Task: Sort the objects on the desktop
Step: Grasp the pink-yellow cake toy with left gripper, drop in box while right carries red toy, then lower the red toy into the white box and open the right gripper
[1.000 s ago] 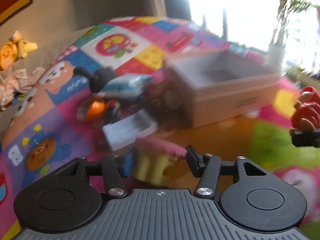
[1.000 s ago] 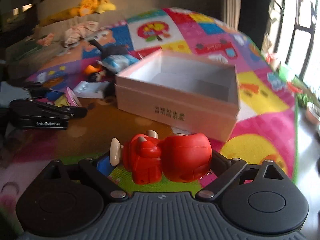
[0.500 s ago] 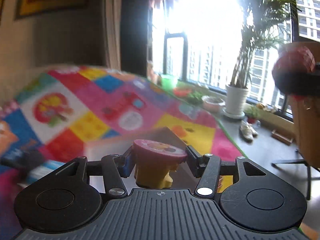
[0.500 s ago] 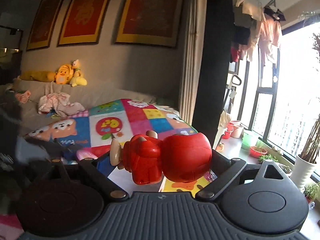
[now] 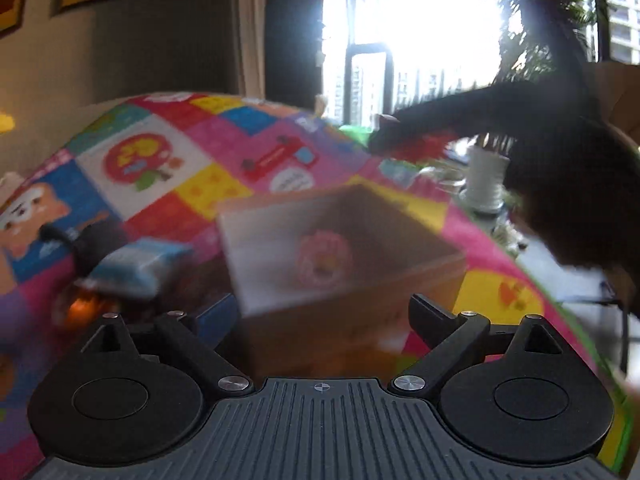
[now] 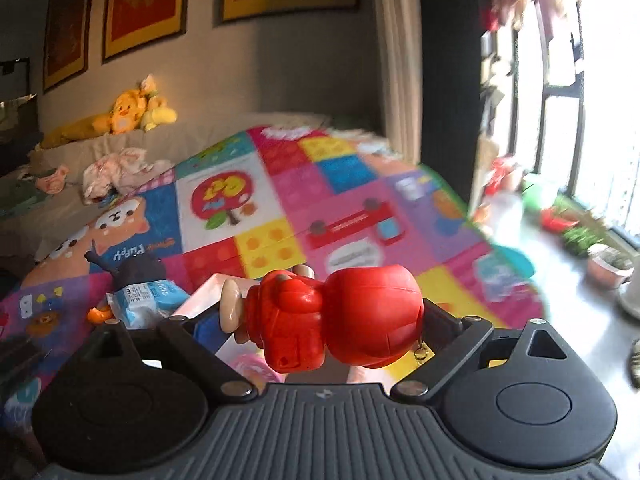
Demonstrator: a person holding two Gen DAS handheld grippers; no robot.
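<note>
Left wrist view, blurred: left gripper [image 5: 320,320] with jaws spread wide, just opened, nothing between them. Beyond them an open cardboard box [image 5: 420,236] on a patchwork play mat [image 5: 192,160] of bright cartoon squares; pink-topped toy [image 5: 324,258] lying inside the box. Left of the box, a blue-white packet [image 5: 136,266] over a dark plush item [image 5: 94,242]. Behind, beige wall, dark curtain, glaring window with a potted plant [image 5: 484,176]. Right gripper [image 5: 400,142] reaching in from the right, dark, something red in it. Right wrist view: right gripper [image 6: 320,320] clenched on a red toy figure [image 6: 344,320], held above the box's near corner [image 6: 200,296]. Same mat beyond, sofa with yellow plush toys [image 6: 132,112] and crumpled cloth, framed red pictures [image 6: 144,4] on the wall, window sill with pots at right.
</note>
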